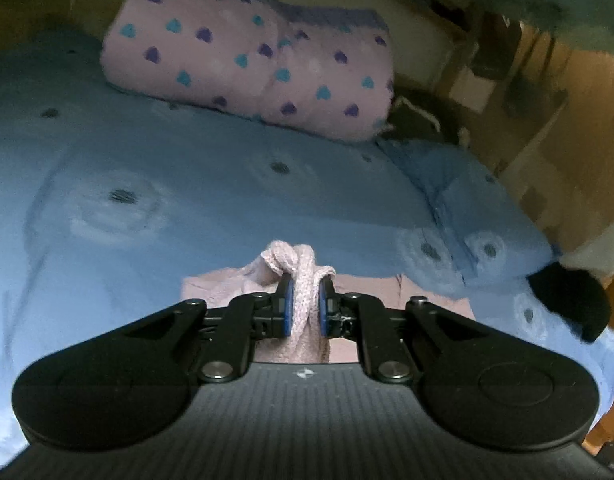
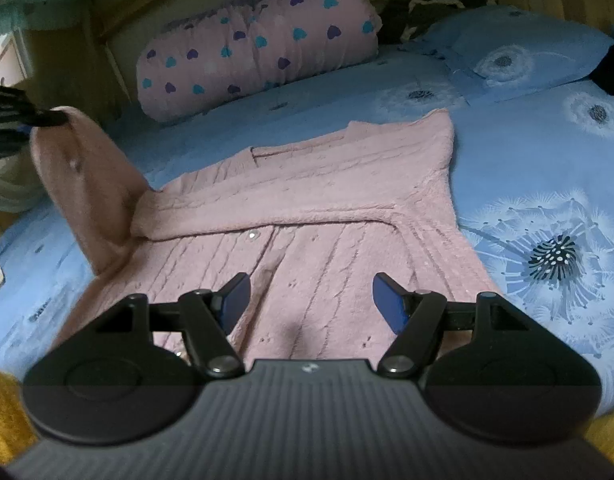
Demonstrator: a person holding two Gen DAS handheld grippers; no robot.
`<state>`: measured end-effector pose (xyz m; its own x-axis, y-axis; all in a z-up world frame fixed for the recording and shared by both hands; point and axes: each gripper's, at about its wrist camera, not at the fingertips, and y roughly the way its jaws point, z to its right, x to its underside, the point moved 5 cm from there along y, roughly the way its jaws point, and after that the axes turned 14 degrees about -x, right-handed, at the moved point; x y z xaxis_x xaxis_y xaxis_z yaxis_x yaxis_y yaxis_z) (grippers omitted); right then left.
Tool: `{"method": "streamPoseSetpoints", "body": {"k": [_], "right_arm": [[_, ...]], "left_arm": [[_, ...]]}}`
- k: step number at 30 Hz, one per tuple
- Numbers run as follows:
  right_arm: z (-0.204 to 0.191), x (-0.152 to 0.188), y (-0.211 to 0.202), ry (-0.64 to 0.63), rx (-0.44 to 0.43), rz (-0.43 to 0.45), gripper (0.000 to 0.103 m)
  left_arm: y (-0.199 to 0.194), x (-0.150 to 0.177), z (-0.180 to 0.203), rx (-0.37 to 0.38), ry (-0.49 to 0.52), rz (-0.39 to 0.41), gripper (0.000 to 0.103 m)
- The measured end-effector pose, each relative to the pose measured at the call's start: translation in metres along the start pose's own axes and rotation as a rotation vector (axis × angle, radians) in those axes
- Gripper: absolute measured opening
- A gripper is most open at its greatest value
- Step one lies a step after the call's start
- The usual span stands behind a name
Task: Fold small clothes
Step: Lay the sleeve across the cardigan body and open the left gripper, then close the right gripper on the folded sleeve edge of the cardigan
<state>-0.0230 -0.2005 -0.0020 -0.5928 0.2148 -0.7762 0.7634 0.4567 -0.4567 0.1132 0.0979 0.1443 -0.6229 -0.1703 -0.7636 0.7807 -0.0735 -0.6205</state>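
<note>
A small pink knit cardigan (image 2: 307, 200) lies flat on the blue bed sheet (image 2: 527, 160), one sleeve folded across its chest. My left gripper (image 1: 305, 304) is shut on the cuff of the other pink sleeve (image 1: 299, 276) and holds it lifted; in the right wrist view the same gripper (image 2: 47, 120) shows at the far left with the sleeve (image 2: 87, 184) hanging from it. My right gripper (image 2: 311, 300) is open and empty, hovering over the lower front of the cardigan.
A rolled pink blanket with heart prints (image 2: 259, 48) lies at the head of the bed. A blue pillow (image 2: 519, 48) sits at the right with dark clothing (image 2: 439, 0) behind it. A black item (image 1: 567, 304) lies at the bed's right edge.
</note>
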Motion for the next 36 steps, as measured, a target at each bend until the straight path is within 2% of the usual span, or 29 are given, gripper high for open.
{"method": "streamPoseSetpoints", "body": {"k": [7, 15, 16, 18, 20, 24, 26, 29, 36], "right_arm": [[0.012, 0.004, 0.003, 0.067, -0.030, 0.005, 0.069], [0.017, 0.009, 0.009, 0.054, -0.036, -0.011, 0.069], [0.018, 0.009, 0.009, 0.054, -0.036, -0.010, 0.069], [0.019, 0.009, 0.010, 0.052, -0.036, -0.012, 0.069], [0.018, 0.010, 0.011, 0.043, -0.033, -0.015, 0.069], [0.016, 0.013, 0.014, 0.012, -0.017, -0.024, 0.069], [0.014, 0.014, 0.015, -0.007, -0.008, -0.029, 0.069], [0.012, 0.015, 0.016, -0.024, 0.001, -0.031, 0.069], [0.000, 0.009, 0.016, -0.057, 0.010, -0.045, 0.070]], "left_arm": [[0.066, 0.034, 0.060, -0.004, 0.092, -0.100, 0.015], [0.130, 0.068, 0.090, -0.072, 0.214, -0.162, 0.018], [0.135, 0.072, 0.091, -0.080, 0.222, -0.172, 0.021], [0.142, 0.077, 0.093, -0.085, 0.229, -0.195, 0.042], [0.145, 0.081, 0.095, -0.086, 0.240, -0.204, 0.059], [0.132, 0.081, 0.101, -0.116, 0.319, -0.172, 0.077], [0.118, 0.079, 0.102, -0.149, 0.376, -0.132, 0.083], [0.093, 0.077, 0.097, -0.162, 0.412, -0.080, 0.087], [0.054, 0.089, 0.057, -0.218, 0.384, 0.013, 0.095]]}}
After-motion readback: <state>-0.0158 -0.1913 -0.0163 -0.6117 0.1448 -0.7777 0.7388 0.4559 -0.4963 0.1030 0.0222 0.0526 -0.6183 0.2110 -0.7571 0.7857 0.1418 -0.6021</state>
